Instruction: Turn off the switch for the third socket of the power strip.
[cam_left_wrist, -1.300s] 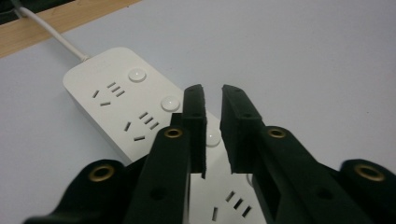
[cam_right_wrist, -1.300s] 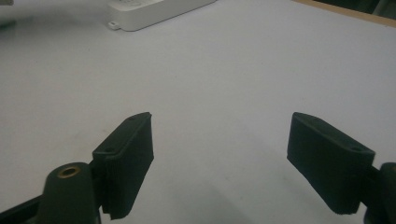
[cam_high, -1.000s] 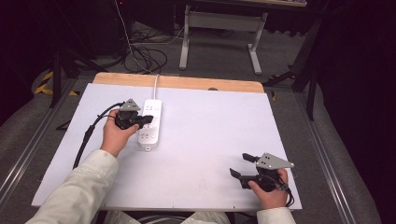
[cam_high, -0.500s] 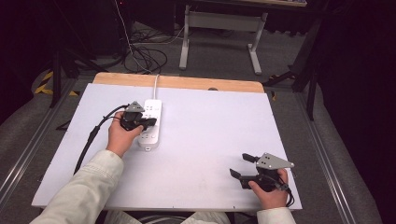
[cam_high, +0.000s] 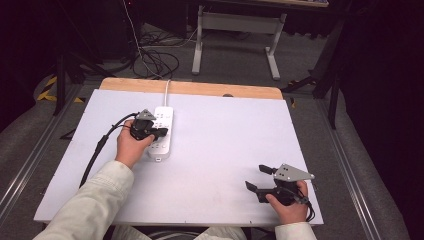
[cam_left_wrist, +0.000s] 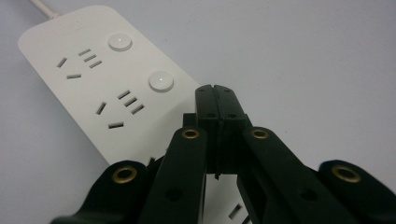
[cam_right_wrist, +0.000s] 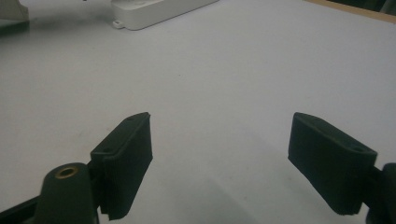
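While the left gripper (cam_high: 159, 132) sits over the power strip (cam_high: 161, 131), its jaws are pressed flat together w/ nothing between them; left gripper view shows the closed tip (cam_left_wrist: 215, 100) just beside the second round button (cam_left_wrist: 161, 80), whether touching cannot tell.

Containers: none on the table (cam_high: 230, 150), so nothing to note inside any.

Counts:
- 1 power strip, white, w/ 1 white cord (cam_high: 167, 86) leaving its far end.
- 2 round buttons seen in left gripper view, first one (cam_left_wrist: 120, 42) nearer the cord end.
- 2 full socket groups visible there, beside the buttons; more slots partly hidden behind the jaws.
- 2 grippers, 1 per hand.
- 1 black cable (cam_high: 100, 145) trailing from left gripper toward lower left of frame.

Strip position: left of centre in high view, upper-middle part of the white board. Long axis runs near-vertical in frame, cord end pointing to top edge, other end toward the bottom. Lies flat, sockets up.

Right gripper (cam_high: 260, 177): lower right of high view, well apart from the strip, jaws spread wide, empty. Right gripper view: both pads (cam_right_wrist: 125, 158) above bare table surface, strip's end (cam_right_wrist: 154, 11) far off at top left.
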